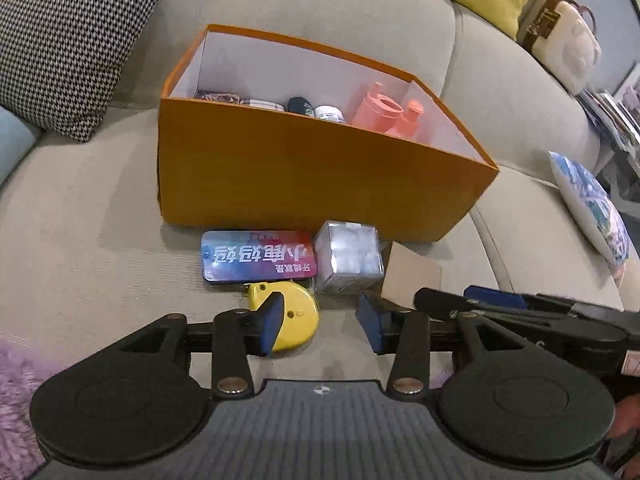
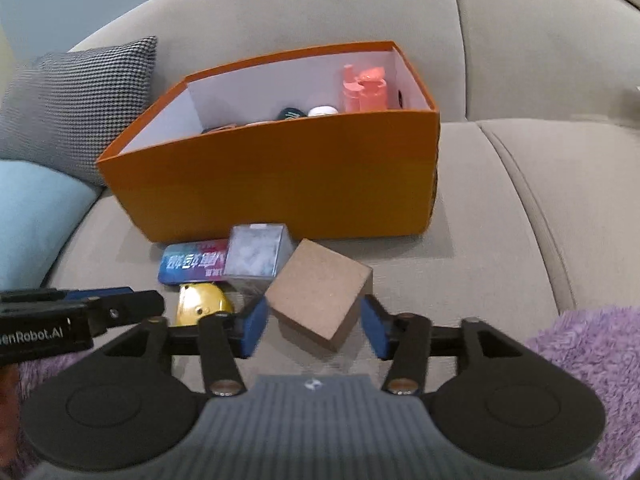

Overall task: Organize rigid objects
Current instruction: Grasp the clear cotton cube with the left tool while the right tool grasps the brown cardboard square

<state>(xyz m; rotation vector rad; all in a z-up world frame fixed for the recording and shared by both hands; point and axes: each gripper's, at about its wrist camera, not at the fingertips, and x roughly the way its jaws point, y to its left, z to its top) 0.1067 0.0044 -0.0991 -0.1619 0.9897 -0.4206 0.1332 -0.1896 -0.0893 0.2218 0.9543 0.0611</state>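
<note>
An orange box (image 1: 304, 176) stands on the beige sofa; it holds pink bottles (image 1: 380, 110), a white-lidded jar and small tins. In front of it lie a blue-red tin (image 1: 258, 256), a clear cube (image 1: 346, 258), a yellow tape measure (image 1: 294, 314) and a brown block (image 2: 320, 294). My left gripper (image 1: 320, 326) is open, its left finger over the tape measure. My right gripper (image 2: 316, 326) is open around the brown block, its pads close on both sides. The box also shows in the right wrist view (image 2: 280, 184).
A houndstooth pillow (image 1: 60, 36) and a pale blue cushion (image 2: 28, 216) lie left of the box. A printed pillow (image 1: 592, 208) and a white bag (image 1: 560, 40) are at right. Purple fuzzy fabric (image 2: 592, 360) covers the seat's near edge.
</note>
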